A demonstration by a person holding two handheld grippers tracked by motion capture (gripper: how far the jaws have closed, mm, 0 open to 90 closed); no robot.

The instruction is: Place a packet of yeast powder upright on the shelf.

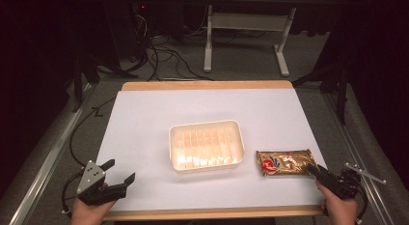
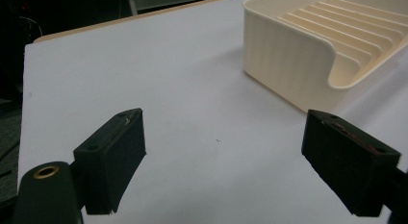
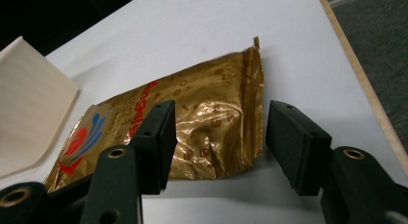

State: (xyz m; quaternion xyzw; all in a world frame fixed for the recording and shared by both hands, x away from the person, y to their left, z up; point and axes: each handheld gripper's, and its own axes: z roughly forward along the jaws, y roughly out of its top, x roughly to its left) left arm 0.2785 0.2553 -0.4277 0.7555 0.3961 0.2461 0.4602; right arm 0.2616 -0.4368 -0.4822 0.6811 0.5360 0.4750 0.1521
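Observation:
A gold snack packet (image 1: 284, 163) with red and blue print lies flat on the white table sheet, just right of a cream ribbed tray (image 1: 205, 124). My right gripper (image 1: 314, 171) sits low at the packet's right end. In the right gripper view its jaws stand apart on either side of the packet's (image 3: 207, 94) crimped end, with the right gripper (image 3: 219, 132) open and the pads not pressing. My left gripper (image 1: 121, 170) rests at the near left corner, open over bare sheet. In the left gripper view the tray (image 2: 284, 65) is ahead and to the right of the left gripper (image 2: 223, 137).
The white sheet (image 1: 144, 119) covers a wooden table whose edge (image 1: 207, 85) shows at the back. The table's right edge (image 3: 365, 84) runs close to the packet. Behind the table, cables (image 1: 164, 56) and a grey desk frame (image 1: 284, 61) stand on the floor.

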